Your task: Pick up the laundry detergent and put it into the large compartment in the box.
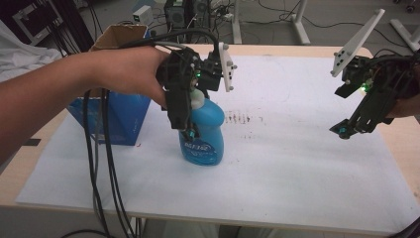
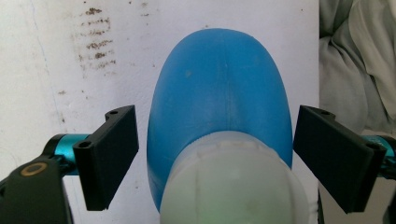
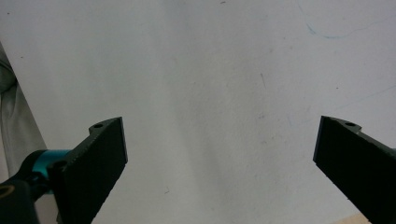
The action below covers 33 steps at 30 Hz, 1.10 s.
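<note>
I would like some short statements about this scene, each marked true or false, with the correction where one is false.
1. The blue bottle stands upright on the white sheet. True.
2. The left tool has its jaws on either side of the bottle, with a gap showing at each side. True.
3. The right tool holds a white cap. False: its jaws stand wide apart with nothing between them.
4. The blue box lies at the right of the bottle in the high view. False: it stands at the left of it.
5. The bottle has a red cap. False: the cap is white.
</note>
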Tool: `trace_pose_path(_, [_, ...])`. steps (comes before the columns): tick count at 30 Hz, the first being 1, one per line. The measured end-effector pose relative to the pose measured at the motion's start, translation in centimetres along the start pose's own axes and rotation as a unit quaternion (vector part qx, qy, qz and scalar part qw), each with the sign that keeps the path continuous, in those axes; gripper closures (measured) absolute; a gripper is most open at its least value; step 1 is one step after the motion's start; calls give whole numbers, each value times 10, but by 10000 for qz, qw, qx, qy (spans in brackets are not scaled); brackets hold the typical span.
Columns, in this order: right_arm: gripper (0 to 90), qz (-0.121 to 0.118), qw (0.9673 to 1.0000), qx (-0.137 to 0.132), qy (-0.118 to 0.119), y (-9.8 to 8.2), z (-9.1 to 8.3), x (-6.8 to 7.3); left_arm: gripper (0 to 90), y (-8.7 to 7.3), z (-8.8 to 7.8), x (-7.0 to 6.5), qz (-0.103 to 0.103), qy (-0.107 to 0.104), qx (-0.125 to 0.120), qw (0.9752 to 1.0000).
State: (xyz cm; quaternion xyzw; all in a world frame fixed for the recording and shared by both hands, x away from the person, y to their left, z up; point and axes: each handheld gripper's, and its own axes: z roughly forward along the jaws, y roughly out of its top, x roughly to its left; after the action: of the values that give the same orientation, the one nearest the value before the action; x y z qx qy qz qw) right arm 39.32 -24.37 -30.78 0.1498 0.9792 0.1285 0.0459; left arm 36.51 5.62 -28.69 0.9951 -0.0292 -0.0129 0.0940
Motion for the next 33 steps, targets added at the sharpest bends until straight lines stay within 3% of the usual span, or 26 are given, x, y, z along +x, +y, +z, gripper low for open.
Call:
trace_pose_path(17, [19, 20, 10000, -40, 9, -1, 1, 0, 298, 3, 0, 1, 113, 0, 85, 9999])
trace_pose_path(22, [19, 14, 10000, -39, 15, -1, 1, 0, 300, 3, 1, 1, 124, 6, 153, 9998])
trace_pose_path(27, [19, 13, 10000, -42, 15, -1, 1, 0, 372, 3, 0, 1, 126, -18, 181, 9998])
trace_pose_path(33, [19, 22, 10000, -40, 13, -1, 1, 0, 373, 3, 0, 1, 147, -11, 180, 9997])
